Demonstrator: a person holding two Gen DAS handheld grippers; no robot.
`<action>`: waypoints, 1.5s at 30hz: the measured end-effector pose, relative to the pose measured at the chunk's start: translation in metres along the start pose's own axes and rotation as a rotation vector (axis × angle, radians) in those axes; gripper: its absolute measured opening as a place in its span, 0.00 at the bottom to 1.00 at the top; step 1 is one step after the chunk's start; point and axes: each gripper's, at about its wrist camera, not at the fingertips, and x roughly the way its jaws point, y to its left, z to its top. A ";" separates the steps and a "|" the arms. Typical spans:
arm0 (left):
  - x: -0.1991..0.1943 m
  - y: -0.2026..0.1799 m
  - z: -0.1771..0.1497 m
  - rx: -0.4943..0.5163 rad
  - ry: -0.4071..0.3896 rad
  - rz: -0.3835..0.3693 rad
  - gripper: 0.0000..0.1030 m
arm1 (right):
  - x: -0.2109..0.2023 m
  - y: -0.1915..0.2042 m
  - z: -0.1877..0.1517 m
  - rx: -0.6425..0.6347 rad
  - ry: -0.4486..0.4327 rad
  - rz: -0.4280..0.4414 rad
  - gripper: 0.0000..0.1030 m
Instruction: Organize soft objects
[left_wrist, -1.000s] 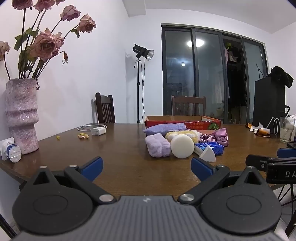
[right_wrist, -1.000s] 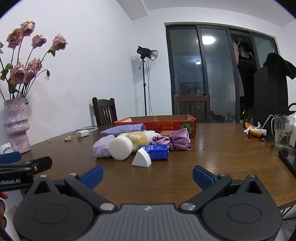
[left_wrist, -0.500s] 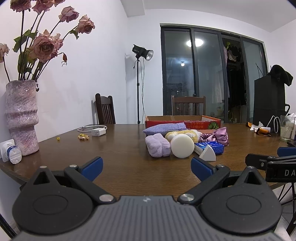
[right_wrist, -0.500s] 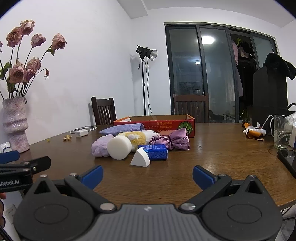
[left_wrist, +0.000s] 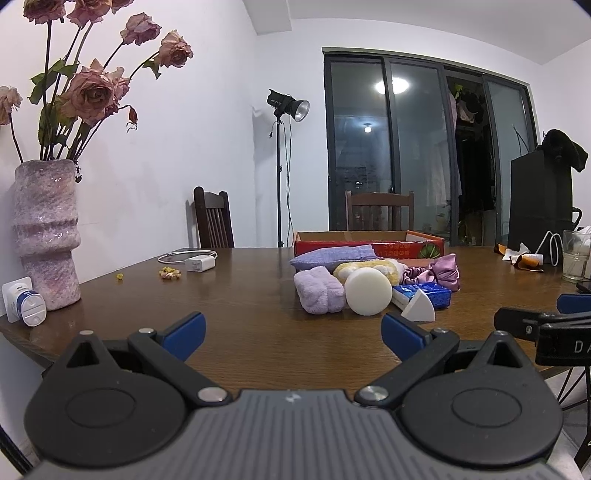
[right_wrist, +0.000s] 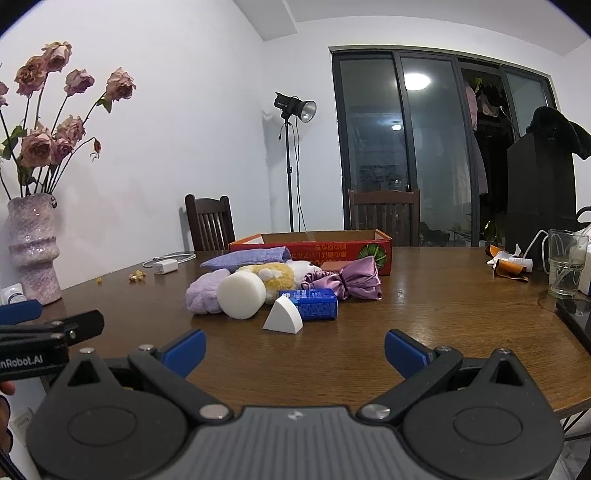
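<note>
A heap of soft things lies mid-table before a red cardboard box (left_wrist: 369, 242) (right_wrist: 332, 249): a lilac fluffy cloth (left_wrist: 319, 290) (right_wrist: 205, 291), a round white sponge (left_wrist: 368, 290) (right_wrist: 241, 294), a white wedge sponge (left_wrist: 419, 306) (right_wrist: 283, 315), a blue pack (left_wrist: 430, 293) (right_wrist: 314, 303), a yellow plush (left_wrist: 369, 266) (right_wrist: 275, 275), a purple satin scrunchie (left_wrist: 439, 271) (right_wrist: 351, 282) and a lavender pouch (left_wrist: 332, 254) (right_wrist: 247, 256). My left gripper (left_wrist: 291, 334) is open and empty, short of the heap. My right gripper (right_wrist: 293, 349) is open and empty, just short of the wedge sponge.
A pink vase of dried roses (left_wrist: 44, 236) (right_wrist: 33, 247) stands at the table's left edge by a white plug (left_wrist: 24, 304). A charger with cable (left_wrist: 199, 263) lies far left. A glass (right_wrist: 565, 267) and wrappers (right_wrist: 509, 264) sit right. Chairs (right_wrist: 384, 218) stand behind.
Both grippers have edged slightly forward toward the heap. Both stay open and nothing on the table has moved.
</note>
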 end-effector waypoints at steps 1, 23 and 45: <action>0.000 0.000 0.000 0.001 0.000 0.000 1.00 | 0.000 0.000 0.000 0.001 0.001 0.000 1.00; -0.001 0.000 0.000 0.001 -0.001 0.000 1.00 | 0.000 0.000 0.000 0.002 0.005 0.004 1.00; 0.000 0.001 0.000 0.001 0.004 0.006 1.00 | 0.000 0.000 -0.001 0.007 0.008 0.012 1.00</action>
